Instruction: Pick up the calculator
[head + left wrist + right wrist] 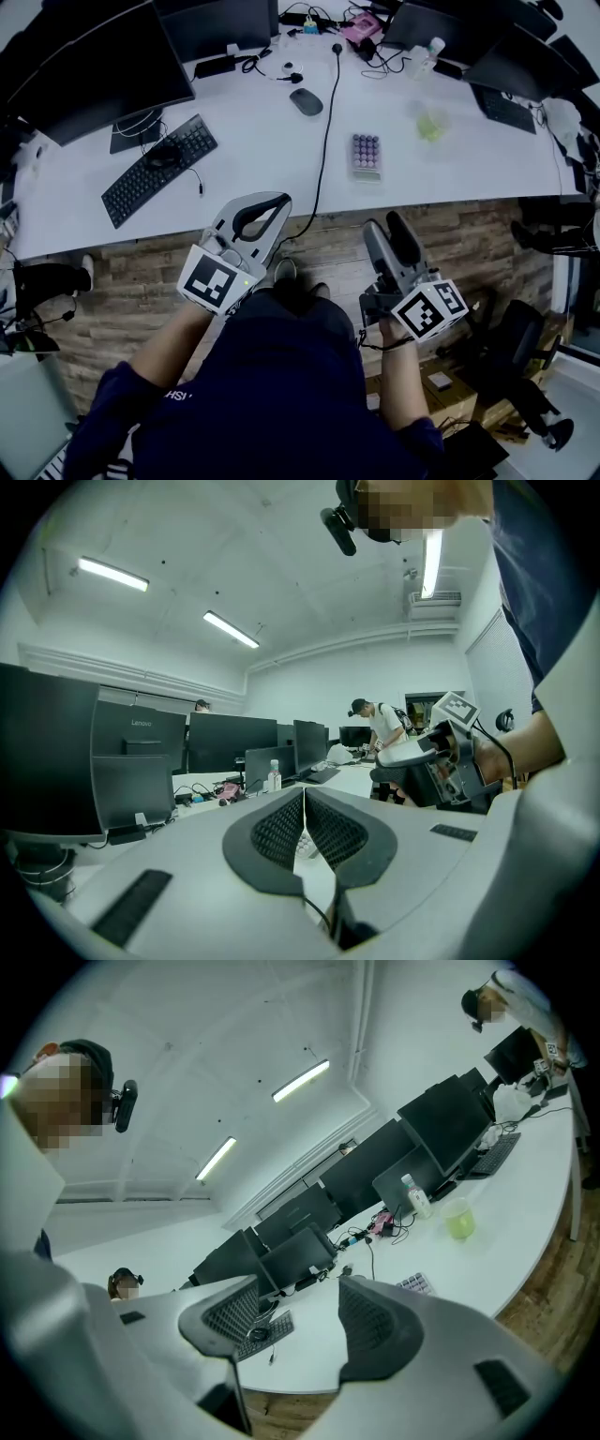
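Observation:
The calculator (366, 155), a small pale slab with purple keys, lies flat on the white desk (253, 141), right of a black cable. Both grippers hang over the wooden floor, short of the desk's near edge and apart from the calculator. My left gripper (269, 201) is shut, its jaws meeting with nothing between them (303, 803). My right gripper (387, 225) stands open and empty (295, 1290). In the right gripper view the calculator (414, 1284) shows past the right finger, far off on the desk.
On the desk are a black keyboard (157, 169), a mouse (306, 101), a black cable (323, 150), a green cup (430, 124), a bottle (433, 47), monitors (94, 70) and a second keyboard (506, 108). A person (380, 726) stands far across the room.

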The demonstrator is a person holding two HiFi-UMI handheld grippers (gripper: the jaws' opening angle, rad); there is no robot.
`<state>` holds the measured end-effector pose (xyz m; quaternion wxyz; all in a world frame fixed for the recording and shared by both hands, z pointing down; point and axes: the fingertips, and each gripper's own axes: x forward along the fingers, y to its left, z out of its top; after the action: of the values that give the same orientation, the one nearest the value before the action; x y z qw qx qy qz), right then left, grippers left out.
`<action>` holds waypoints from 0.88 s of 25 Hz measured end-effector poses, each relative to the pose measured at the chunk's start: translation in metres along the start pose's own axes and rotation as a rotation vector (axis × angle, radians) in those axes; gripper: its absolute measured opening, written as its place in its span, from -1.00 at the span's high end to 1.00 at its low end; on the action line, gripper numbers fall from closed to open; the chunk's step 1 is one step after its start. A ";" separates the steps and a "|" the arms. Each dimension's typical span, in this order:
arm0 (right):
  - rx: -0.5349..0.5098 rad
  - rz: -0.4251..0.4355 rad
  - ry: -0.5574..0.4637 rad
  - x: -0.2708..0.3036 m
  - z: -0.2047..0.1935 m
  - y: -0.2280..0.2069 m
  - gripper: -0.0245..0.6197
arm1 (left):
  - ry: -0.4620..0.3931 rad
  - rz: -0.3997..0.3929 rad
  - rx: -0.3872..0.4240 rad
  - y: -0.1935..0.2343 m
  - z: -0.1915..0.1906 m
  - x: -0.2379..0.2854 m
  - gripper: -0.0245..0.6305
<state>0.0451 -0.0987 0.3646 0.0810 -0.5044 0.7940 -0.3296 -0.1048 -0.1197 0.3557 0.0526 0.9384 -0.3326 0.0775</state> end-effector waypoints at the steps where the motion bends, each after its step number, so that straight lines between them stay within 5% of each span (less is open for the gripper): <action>1: 0.000 -0.001 0.000 0.002 0.000 -0.001 0.10 | 0.001 0.001 -0.001 0.002 0.000 0.000 0.83; 22: 0.051 -0.002 0.065 0.045 0.010 -0.069 0.12 | 0.058 0.027 -0.014 0.019 -0.006 0.061 0.83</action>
<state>0.0797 -0.1607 0.4079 0.0675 -0.4920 0.7870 -0.3660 -0.0708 -0.1705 0.3736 0.0679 0.9308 -0.3442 0.1029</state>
